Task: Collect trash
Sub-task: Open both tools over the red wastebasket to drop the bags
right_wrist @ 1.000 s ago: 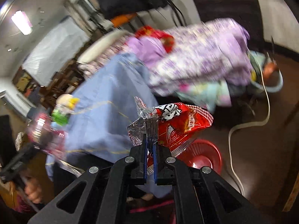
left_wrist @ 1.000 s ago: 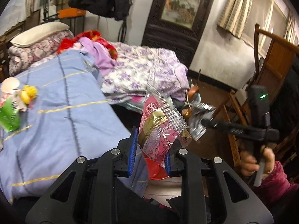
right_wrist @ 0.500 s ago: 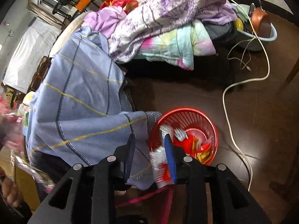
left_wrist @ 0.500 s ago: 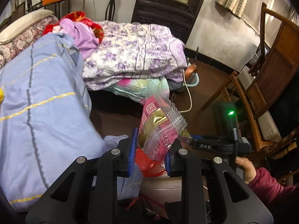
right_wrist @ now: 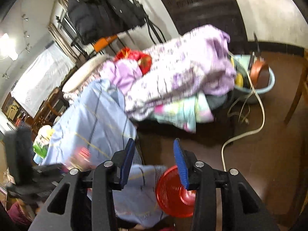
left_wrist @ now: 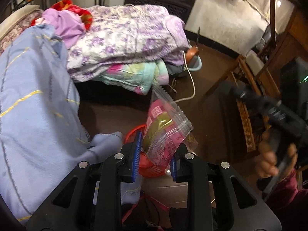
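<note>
Taking the red basket [left_wrist: 134,132] on the dark floor as the landmark, the blue blanket [left_wrist: 32,104] with thin yellow stripes hangs to its left, soft and folded, one corner drooping just beside the rim. Directly above the basket the left gripper [left_wrist: 155,154] has a clear zip-top bag [left_wrist: 167,129] between its blue ribbed pads; its jaws are opening, the bag leaning against the left pad and tipping toward the right, so it looks about to slip free. The bag is thin crinkly plastic with a serrated zip edge, holding a pink printed packet and a gold one. It should be very light, floppy and a little slick, so a pinch on the stiffer zip strip or across the packet would hold better than on the loose film. Behind the basket lie a purple flowered quilt [left_wrist: 125,38] and a pastel one, both plush. To the right, a hand [left_wrist: 269,159] carries the other tool. From its own camera the right gripper [right_wrist: 154,163] is empty, jaws opening and well apart, with the basket's ribbed plastic wall [right_wrist: 169,192] below them.
</note>
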Demonstrator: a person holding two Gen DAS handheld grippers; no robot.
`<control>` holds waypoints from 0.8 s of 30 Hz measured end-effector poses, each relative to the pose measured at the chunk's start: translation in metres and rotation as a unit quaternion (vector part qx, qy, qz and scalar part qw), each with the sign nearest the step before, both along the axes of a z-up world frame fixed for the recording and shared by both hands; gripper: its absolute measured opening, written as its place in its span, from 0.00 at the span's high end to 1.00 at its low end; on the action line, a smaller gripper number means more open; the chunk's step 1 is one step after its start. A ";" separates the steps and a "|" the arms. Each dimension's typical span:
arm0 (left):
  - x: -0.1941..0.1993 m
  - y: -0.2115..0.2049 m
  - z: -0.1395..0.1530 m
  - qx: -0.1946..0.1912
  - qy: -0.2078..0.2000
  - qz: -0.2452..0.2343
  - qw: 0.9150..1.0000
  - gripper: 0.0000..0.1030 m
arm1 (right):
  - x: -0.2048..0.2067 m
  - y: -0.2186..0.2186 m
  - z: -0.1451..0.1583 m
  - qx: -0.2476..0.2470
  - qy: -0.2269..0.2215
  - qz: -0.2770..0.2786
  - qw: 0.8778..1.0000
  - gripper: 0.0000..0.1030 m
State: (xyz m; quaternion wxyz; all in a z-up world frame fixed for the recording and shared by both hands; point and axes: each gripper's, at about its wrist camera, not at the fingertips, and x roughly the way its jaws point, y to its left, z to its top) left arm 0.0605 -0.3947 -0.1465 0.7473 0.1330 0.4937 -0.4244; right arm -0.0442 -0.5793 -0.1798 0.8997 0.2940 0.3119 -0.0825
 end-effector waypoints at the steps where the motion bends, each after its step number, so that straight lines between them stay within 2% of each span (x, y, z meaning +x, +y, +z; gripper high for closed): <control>1: -0.002 -0.006 -0.002 0.007 0.001 -0.006 1.000 0.60 | -0.002 -0.001 0.005 0.000 -0.007 0.001 1.000 0.58; 2: -0.003 -0.011 -0.004 0.014 0.000 -0.010 1.000 0.52 | -0.003 -0.001 0.008 0.002 -0.012 0.002 1.000 0.58; 3: -0.005 -0.015 -0.005 0.019 -0.005 -0.008 1.000 0.35 | -0.005 -0.002 0.010 0.005 -0.016 0.003 1.000 0.58; 4: -0.006 -0.017 -0.003 0.019 -0.012 -0.005 1.000 0.30 | -0.004 -0.003 0.011 0.006 -0.018 0.004 1.000 0.58; 8: -0.006 -0.016 0.006 0.010 -0.020 -0.004 1.000 0.28 | -0.006 -0.005 0.013 0.009 -0.020 0.008 1.000 0.57; 16: -0.002 0.010 0.033 -0.012 -0.047 0.037 0.998 0.27 | -0.004 0.009 0.027 0.010 -0.037 0.027 0.999 0.56; 19: -0.001 0.025 0.044 -0.022 -0.057 0.056 0.997 0.26 | -0.002 0.021 0.038 -0.004 -0.040 0.036 0.999 0.50; 22: -0.001 0.043 0.055 -0.032 -0.068 0.076 0.994 0.25 | 0.000 0.038 0.051 -0.020 -0.040 0.045 0.998 0.36; 24: -0.001 0.058 0.064 -0.041 -0.079 0.095 0.991 0.25 | 0.002 0.049 0.060 -0.019 -0.040 0.047 0.998 0.18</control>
